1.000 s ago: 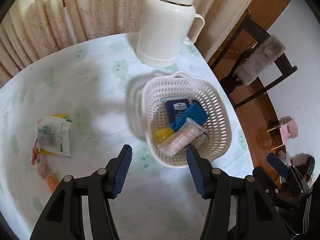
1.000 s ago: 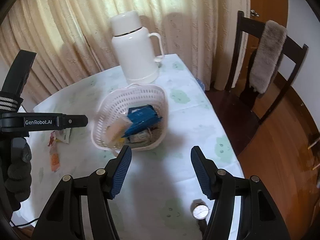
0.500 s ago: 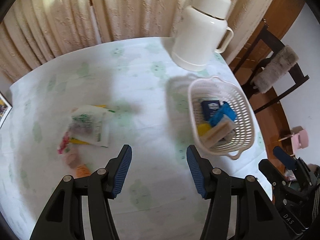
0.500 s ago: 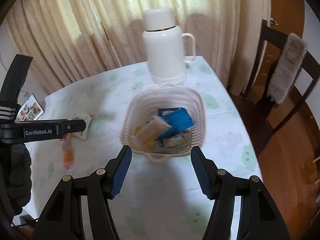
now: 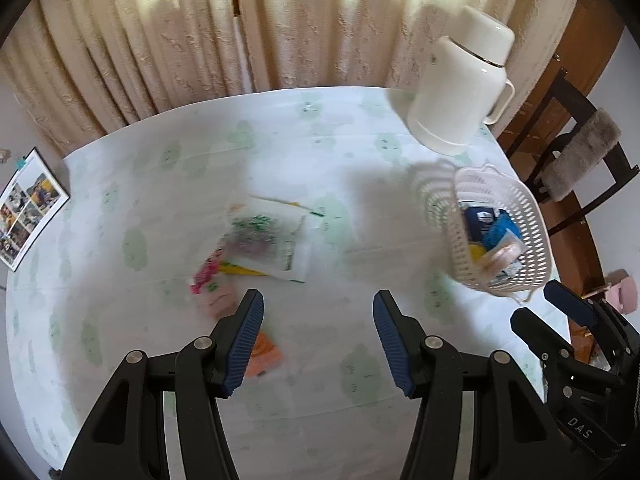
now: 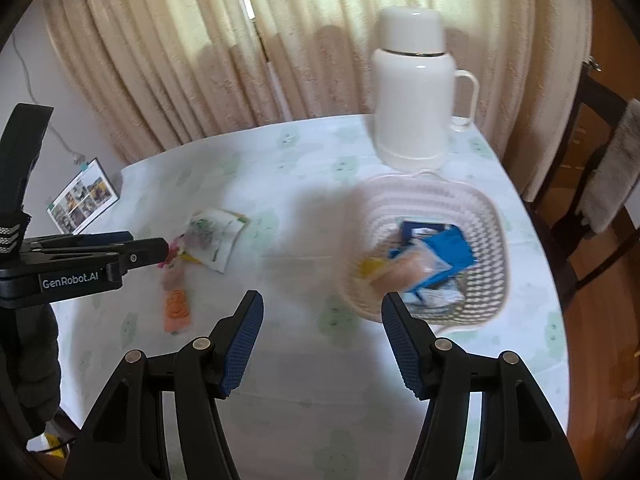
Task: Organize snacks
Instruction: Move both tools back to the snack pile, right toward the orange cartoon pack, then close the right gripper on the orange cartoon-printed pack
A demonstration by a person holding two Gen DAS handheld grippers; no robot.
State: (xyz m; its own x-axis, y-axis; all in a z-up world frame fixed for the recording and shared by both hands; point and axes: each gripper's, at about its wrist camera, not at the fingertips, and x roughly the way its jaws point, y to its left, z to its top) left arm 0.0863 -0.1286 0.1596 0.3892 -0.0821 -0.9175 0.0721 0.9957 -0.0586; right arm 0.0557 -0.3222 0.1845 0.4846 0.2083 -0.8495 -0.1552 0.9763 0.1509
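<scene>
A white plastic basket holds blue, yellow and pale snack packs at the table's right side. Loose snacks lie to its left: a clear bag with green print, a pink pack and an orange pack. My left gripper hovers open over the cloth, just right of the orange pack, nothing between its fingers. Beside the basket's near left edge my right gripper is open and empty too. The left gripper's side shows in the right wrist view, above the loose snacks.
A tall white thermos jug stands behind the basket. Curtains hang along the far table edge. A dark chair with a grey furry cover is off to the right. A photo sheet leans at the left.
Both grippers have swung left away from the basket toward the loose snacks; the basket slid rightward in both views. Both jaw gaps look unchanged.
</scene>
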